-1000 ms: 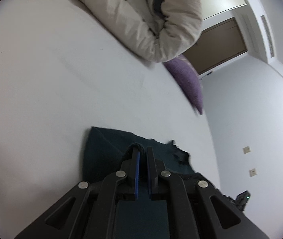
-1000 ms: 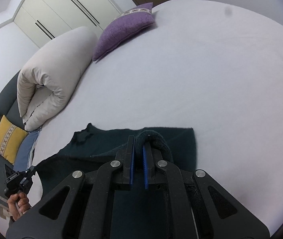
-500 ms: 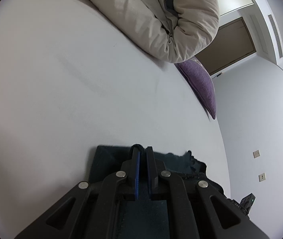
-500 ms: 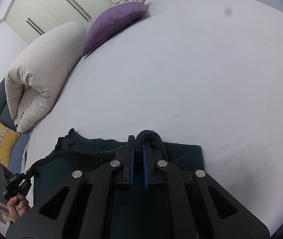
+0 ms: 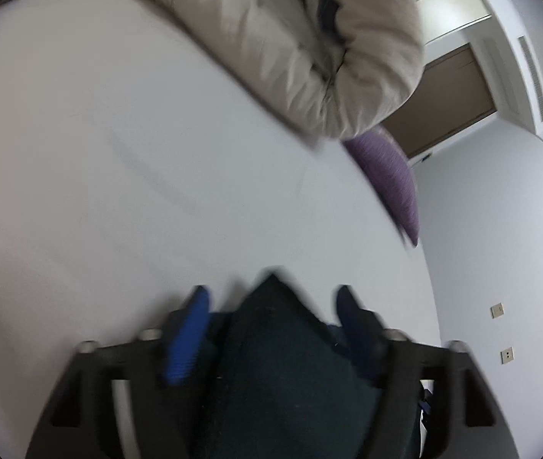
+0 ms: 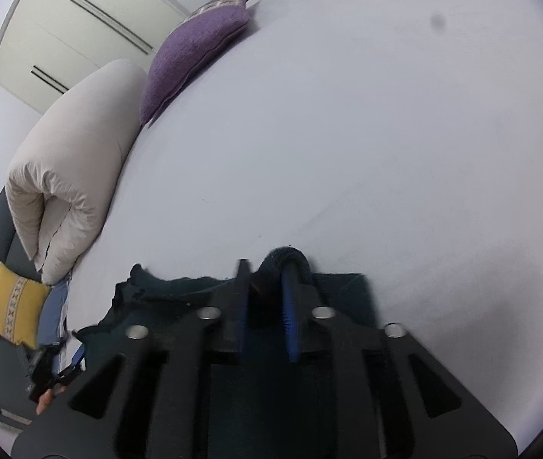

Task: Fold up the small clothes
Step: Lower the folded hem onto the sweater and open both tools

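- A bedroom: a wide pale bed (image 6: pixel 348 134) fills both views, with a rolled beige duvet (image 6: pixel 72 176) and a purple cushion (image 6: pixel 195 42) in the upper left of the right wrist frame, a yellow cushion (image 6: pixel 15 313) at lower left, and cream wardrobe doors (image 6: pixel 65 26) behind.
- The dark garment (image 6: pixel 179 290) lies on the bed at the bottom of both frames, right under the tools.
- Left gripper (image 5: pixel 271 306): fingers spread wide, one blue pad on each side of a peak of dark cloth that rises between them; the view is blurred, and the pads look apart from the cloth.
- Right gripper (image 6: pixel 265 290): fingers slightly parted, a bunched loop of the cloth sitting over the tips; whether it grips or is letting go I cannot tell.
- Orientation: in the right wrist view the garment's long axis runs left to right across the bottom, a ragged edge towards lower left, a straight edge at lower right.
- Progress, as I judge it: a fold looks laid down at this edge and the left side is free. Still to do: free the right side, smooth, and any further folds.
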### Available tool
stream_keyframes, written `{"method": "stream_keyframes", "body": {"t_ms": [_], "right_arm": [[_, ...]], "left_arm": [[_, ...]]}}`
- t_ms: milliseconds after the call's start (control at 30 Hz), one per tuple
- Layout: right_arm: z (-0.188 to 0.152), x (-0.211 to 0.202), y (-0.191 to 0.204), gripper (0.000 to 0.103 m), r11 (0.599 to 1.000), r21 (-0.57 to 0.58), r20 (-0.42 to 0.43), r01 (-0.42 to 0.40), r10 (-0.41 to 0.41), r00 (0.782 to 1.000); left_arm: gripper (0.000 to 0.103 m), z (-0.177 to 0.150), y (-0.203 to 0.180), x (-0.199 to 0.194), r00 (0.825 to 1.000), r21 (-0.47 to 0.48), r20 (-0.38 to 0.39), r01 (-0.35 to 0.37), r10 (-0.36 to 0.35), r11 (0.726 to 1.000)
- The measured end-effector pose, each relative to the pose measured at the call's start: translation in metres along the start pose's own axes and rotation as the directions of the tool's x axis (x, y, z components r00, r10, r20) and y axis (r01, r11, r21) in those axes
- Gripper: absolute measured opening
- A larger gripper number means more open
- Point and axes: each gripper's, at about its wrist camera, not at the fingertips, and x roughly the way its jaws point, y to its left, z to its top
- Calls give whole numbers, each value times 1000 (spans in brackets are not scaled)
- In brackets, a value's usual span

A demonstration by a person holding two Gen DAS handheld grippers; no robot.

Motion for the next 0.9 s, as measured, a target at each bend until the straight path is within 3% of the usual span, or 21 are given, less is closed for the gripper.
{"method": "stream_keyframes", "body": {"t_ms": [67,167,267,500,567,800,900], "right_arm": [[-2,-13,-1,47,999,3,29,39,-39,999],[-11,-34,0,47,998,-36,41,57,-56,998],[-35,-54,9,47,982,-154,34,108,-103,994],[-96,-87,7,47,944,-294,10,153,-157,987],[-110,-92,4,45,940,-306,-8,150,-160,987],[-140,-107,-10,28,919,-359,-12,163,-180,984],[-148,-112,-8,25,902,-391,-5,181,-199,980]], "left_arm": [[81,0,0,-14,1000,-9,15,1,-1,1000],[81,-11,-3,-32,1000,31,-4,-1,1,1000],[79,-39,-7,-55,999,114,-18,-41,43,993],[65,-104,3,-82,992,216,-64,-93,109,972],[64,-115,7,-85,990,228,-73,-101,120,968],[36,-131,19,-85,983,258,-83,-137,164,956],[35,-135,19,-87,982,278,-77,-146,173,949]]}}
